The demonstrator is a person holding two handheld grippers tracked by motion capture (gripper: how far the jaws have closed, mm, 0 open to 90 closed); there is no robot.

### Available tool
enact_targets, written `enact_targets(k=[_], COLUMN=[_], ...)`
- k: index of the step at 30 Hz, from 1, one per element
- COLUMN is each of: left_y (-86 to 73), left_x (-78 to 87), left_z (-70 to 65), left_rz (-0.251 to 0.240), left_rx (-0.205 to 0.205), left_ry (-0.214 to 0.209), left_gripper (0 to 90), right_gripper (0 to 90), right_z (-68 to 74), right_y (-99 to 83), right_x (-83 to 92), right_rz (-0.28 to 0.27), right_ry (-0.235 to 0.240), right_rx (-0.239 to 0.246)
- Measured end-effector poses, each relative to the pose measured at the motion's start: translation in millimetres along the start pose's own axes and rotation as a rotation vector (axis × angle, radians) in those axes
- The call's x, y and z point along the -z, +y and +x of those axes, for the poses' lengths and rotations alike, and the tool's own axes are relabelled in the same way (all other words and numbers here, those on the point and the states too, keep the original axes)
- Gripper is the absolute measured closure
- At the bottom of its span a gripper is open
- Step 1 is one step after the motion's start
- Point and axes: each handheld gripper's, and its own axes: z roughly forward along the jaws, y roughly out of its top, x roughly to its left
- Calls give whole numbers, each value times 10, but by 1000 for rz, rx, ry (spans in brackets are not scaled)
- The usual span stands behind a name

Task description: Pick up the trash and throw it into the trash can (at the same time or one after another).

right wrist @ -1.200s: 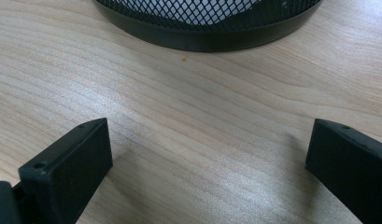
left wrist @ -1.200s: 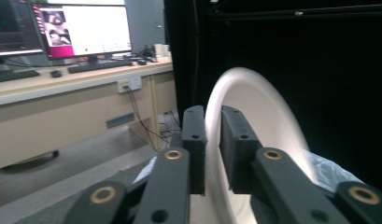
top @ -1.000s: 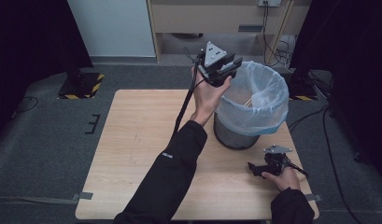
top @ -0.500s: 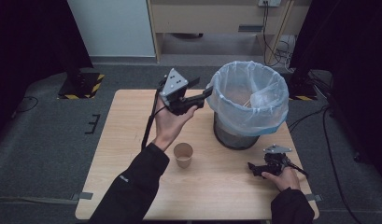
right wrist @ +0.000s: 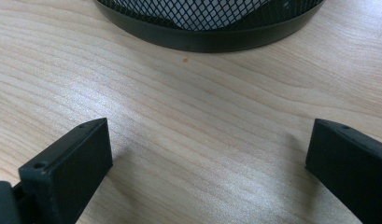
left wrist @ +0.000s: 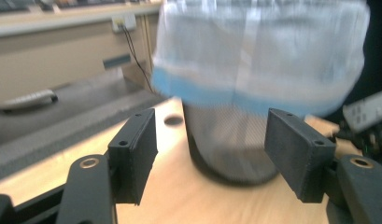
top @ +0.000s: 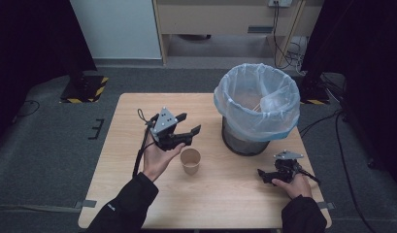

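Left gripper [top: 190, 124]: my jaws have just been opening, empty; paper cup [top: 190, 161] just below the fingertips.
Right gripper [top: 260, 175]: I hold it wide open, empty, on the table [top: 225, 194].

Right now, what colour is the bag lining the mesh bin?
Pale translucent blue, the liner bag folded over the black mesh bin; clearest in the high view.

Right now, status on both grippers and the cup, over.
Left gripper open, empty, jaws just opened, above paper cup. Right gripper open, empty, low over table. Cup upright, untouched. Lined bin right of cup, clear.
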Motion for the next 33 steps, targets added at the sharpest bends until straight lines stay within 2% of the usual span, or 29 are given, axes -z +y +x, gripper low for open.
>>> enact_targets(k=[5, 9, 11, 13, 17, 22, 27, 33], left_y=[-349, -576, -650, -721, -875, -973, -1000, -1022], left_x=[-46, -74, -108, -138, -221, -287, -314, -299], left_z=[56, 130, 163, 188, 199, 189, 185, 188], left_rz=[65, 102, 156, 174, 243, 300, 335, 366], left_rx=[56, 97, 88, 96, 113, 128, 148, 172], left_ry=[-4, 12, 20, 34, 21, 1, -19, -12], left_gripper=[336, 337, 345, 355, 385, 431, 538, 700], right_gripper=[7, 7, 7, 7, 7, 7, 6, 5], right_z=[0, 2, 0, 0, 0, -2, 1, 1], right_y=[0, 0, 0, 0, 0, 1, 3, 5], right_x=[0, 0, 0, 0, 0, 0, -5, -8], right_rz=[0, 0, 0, 0, 0, 0, -1, 0], right_ry=[-1, 1, 0, -1, -1, 0, 2, 3], right_rx=[0, -2, 0, 0, 0, 2, 2, 6])
